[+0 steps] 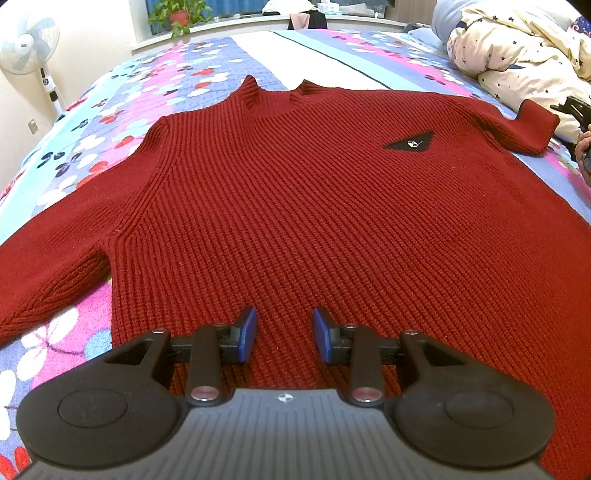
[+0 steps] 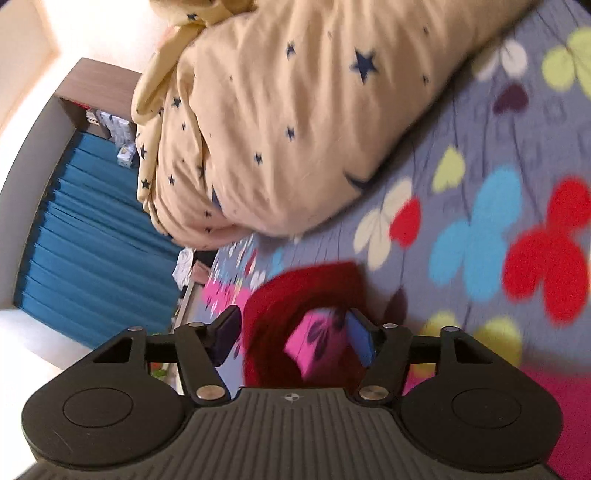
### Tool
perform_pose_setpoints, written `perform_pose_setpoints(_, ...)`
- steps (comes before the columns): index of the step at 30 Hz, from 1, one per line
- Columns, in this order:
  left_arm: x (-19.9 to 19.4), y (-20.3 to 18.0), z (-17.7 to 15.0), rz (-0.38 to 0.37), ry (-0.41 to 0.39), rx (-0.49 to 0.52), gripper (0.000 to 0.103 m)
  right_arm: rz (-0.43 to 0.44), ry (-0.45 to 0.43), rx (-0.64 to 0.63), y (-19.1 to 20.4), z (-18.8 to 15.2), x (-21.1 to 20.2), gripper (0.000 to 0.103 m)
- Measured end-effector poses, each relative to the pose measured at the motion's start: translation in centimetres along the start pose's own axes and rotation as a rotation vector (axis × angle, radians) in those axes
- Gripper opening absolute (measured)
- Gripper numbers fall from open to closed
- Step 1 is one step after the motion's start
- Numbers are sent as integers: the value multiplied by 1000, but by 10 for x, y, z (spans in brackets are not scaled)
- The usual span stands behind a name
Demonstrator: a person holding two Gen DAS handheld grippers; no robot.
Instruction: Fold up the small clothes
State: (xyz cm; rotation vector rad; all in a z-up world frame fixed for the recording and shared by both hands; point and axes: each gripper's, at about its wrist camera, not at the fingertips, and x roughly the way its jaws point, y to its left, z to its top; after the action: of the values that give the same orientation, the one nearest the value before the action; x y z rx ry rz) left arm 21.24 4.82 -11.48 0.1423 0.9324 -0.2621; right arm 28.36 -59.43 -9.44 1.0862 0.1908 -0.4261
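On my screens, left to right: one standing fan (image 1: 27, 44) at the wall; one potted plant (image 1: 177, 16) on the sill; one bed (image 1: 155, 74) with a flowered sheet; one red knit sweater (image 1: 295, 206) laid flat on it, front up, both sleeves spread, one black triangular patch (image 1: 408, 142) on the chest. My left hand-held gripper (image 1: 283, 338) hovers over the hem, jaws partly open, holding nothing. One star-print duvet (image 2: 295, 122), bunched, far right. My right hand-held gripper (image 2: 291, 338) has its jaws open around the red sleeve cuff (image 2: 306, 291), not pressing it; picture blurred.
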Motion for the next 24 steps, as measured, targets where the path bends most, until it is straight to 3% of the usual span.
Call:
perform_pose_setpoints(3,0,0,-1,0,-3,0,37,11,-25,-24,-1,9,3,64)
perform_pose_setpoints(9,0,-1,-2,1,-5,1,38,29,74,87,-14,2,22,64)
perform_pose_setpoints(13,0,-1,-1,0,-4,3,38,-52,-49,119,-12,-5,-2,64)
perform_pose_setpoints(16,-1,-1,-1,1,-3,3,38,-6,-25,164,-8,-15,-9,64)
perform_pose_setpoints(20,-1,-1,-1,6,-6,6,38,72,46,130,12,-20,6,64)
perform_pose_setpoints(22,-1,-2,-2,7,-9,6,38,80,40,104,17,-13,11,64)
perform_pose_setpoints(23,-1,-2,-2,7,-10,8,38,68,15,71,19,-9,11,60)
perform_pose_setpoints(24,-1,-2,-2,6,-9,8,38,55,-6,28,21,-5,9,43)
